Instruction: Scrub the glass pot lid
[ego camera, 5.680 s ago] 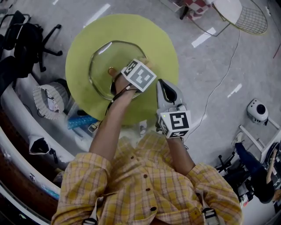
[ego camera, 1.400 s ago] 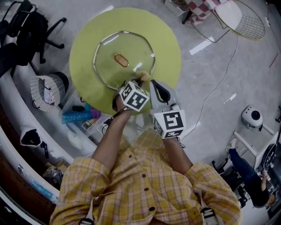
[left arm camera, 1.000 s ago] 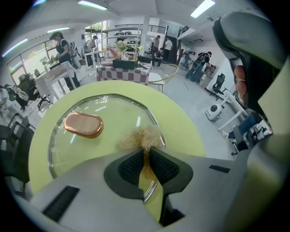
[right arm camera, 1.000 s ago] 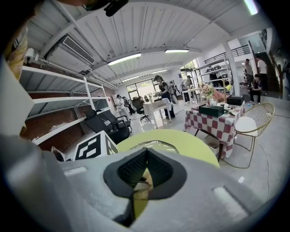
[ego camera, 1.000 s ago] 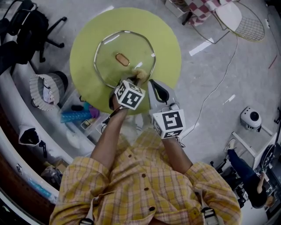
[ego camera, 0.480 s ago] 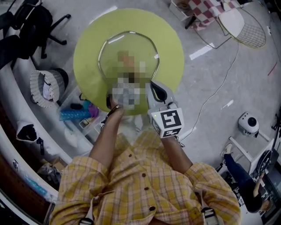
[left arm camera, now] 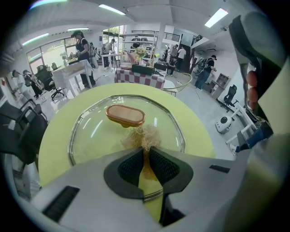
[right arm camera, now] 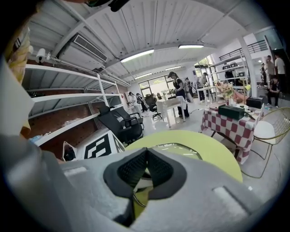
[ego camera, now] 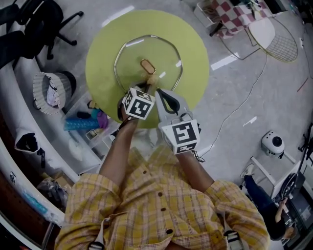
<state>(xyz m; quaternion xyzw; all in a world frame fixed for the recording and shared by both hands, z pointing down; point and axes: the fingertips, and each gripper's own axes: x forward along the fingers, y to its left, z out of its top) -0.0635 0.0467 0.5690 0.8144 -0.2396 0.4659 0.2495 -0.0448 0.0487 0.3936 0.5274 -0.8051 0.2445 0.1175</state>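
The clear glass pot lid [left arm camera: 97, 133] lies flat, oval copper handle [left arm camera: 125, 115] upward; left gripper [left arm camera: 146, 152] pinches a straw-coloured fibrous scrubber [left arm camera: 144, 136]; right gripper [right arm camera: 146, 170] closed, empty.

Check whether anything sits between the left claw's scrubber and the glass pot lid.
Nothing visible does. The left claw is shut on a tan fibrous scrubber, and the tuft seems to rest directly on the clear glass pot lid, just in front of its brown oval knob.

Surface [ego camera: 195, 49]: lime green.
Lid [ego camera: 127, 63]: clear glass, silver rim, copper-brown knob [ego camera: 147, 66].
Scrubber [ego camera: 152, 81]: pale straw-gold.
Shirt [ego camera: 161, 205]: yellow plaid.
Marker cubes [ego camera: 138, 103]: black-and-white squares.
Tablecloth [ego camera: 230, 12]: red-and-white check.
Floor [ego camera: 234, 97]: pale grey.
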